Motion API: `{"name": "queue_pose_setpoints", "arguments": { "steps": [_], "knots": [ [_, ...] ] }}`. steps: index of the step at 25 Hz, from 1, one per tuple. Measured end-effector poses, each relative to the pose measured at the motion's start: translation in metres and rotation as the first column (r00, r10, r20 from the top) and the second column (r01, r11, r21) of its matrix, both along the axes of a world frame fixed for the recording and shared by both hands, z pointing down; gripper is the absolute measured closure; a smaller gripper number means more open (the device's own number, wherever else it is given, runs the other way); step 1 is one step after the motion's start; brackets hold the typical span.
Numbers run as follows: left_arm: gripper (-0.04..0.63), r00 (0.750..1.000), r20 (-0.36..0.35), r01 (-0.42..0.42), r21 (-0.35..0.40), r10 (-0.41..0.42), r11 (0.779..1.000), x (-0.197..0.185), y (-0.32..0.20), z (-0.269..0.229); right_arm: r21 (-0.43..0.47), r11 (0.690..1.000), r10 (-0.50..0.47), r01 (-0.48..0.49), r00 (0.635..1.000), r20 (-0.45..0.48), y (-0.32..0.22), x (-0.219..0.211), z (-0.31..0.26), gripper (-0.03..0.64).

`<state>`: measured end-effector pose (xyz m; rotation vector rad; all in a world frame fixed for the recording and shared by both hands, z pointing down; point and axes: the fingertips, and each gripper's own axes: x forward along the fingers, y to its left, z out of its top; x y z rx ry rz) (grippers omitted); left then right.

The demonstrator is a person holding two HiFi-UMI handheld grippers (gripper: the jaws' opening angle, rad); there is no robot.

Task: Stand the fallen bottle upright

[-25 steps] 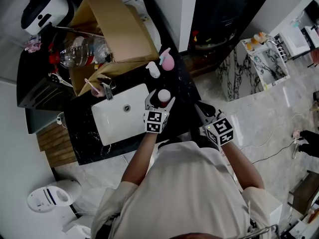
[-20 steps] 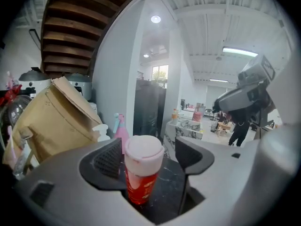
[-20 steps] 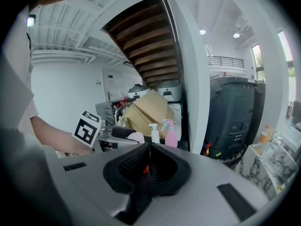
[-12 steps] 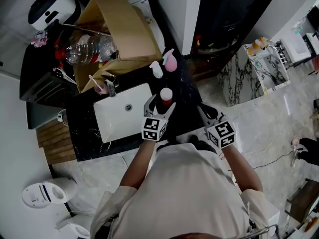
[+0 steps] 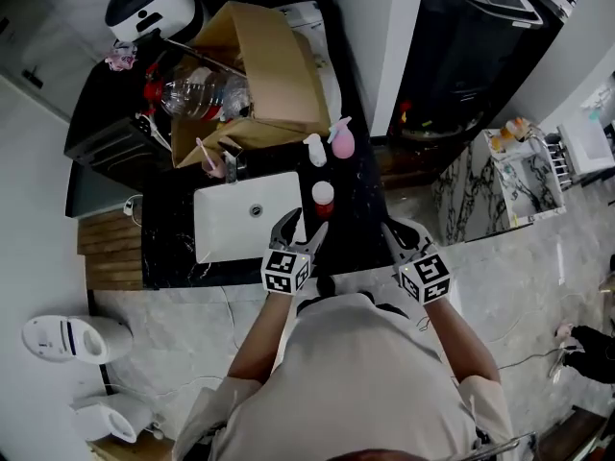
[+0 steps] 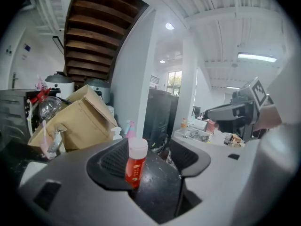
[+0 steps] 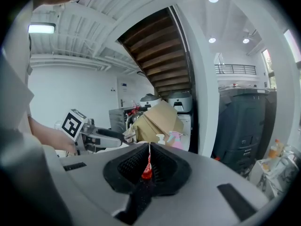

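Note:
The small red bottle [image 5: 323, 199] with a white cap stands upright on the black counter [image 5: 360, 209], just right of the sink. My left gripper [image 5: 301, 227] is drawn back from it toward the counter's front edge. Its jaws are open and have just been closing, with nothing between them. In the left gripper view the bottle [image 6: 135, 162] stands beyond the left gripper [image 6: 150, 147]. My right gripper [image 5: 392, 230] hovers off the counter's right front corner, shut and empty. In the right gripper view a sliver of the bottle [image 7: 146, 171] shows through the slit of the right gripper [image 7: 148, 150].
A white sink [image 5: 235, 224] with a faucet [image 5: 232, 165] lies left of the bottle. Behind it stand a white pump bottle [image 5: 315, 149], a pink spray bottle [image 5: 342, 141] and an open cardboard box [image 5: 274, 70] holding a large clear bottle [image 5: 204, 94]. A rice cooker [image 5: 149, 3] sits far left.
The left gripper, whose jaws stood around the bottle, has pulled back toward the person and left it standing free. The right gripper has drawn back a little too.

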<state>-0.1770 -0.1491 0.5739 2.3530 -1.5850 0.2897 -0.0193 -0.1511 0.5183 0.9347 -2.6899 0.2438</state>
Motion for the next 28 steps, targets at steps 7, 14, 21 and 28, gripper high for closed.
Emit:
{"name": "queue_pose_setpoints", "arguments": {
  "steps": [7, 14, 21, 28],
  "knots": [
    [0.403, 0.995, 0.005, 0.097, 0.014, -0.097, 0.995, 0.013, 0.036, -0.024, 0.035, 0.995, -0.099, 0.098, 0.995, 0.025, 0.012, 0.019, -0.011, 0.581],
    [0.526, 0.980, 0.024, 0.196, 0.027, -0.197, 0.980, 0.024, 0.066, -0.035, 0.058, 0.984, -0.174, 0.170, 0.983, 0.054, 0.020, 0.033, -0.018, 0.581],
    [0.569, 0.963, 0.054, 0.261, 0.061, -0.264, 0.963, 0.021, 0.087, -0.047, 0.072, 0.975, -0.214, 0.209, 0.975, 0.066, 0.025, 0.034, -0.023, 0.581],
    [0.588, 0.967, 0.041, 0.248, 0.057, -0.251, 0.967, 0.006, 0.102, -0.055, 0.079, 0.975, -0.214, 0.208, 0.974, 0.076, 0.030, 0.019, -0.029, 0.581]
  ]
}}
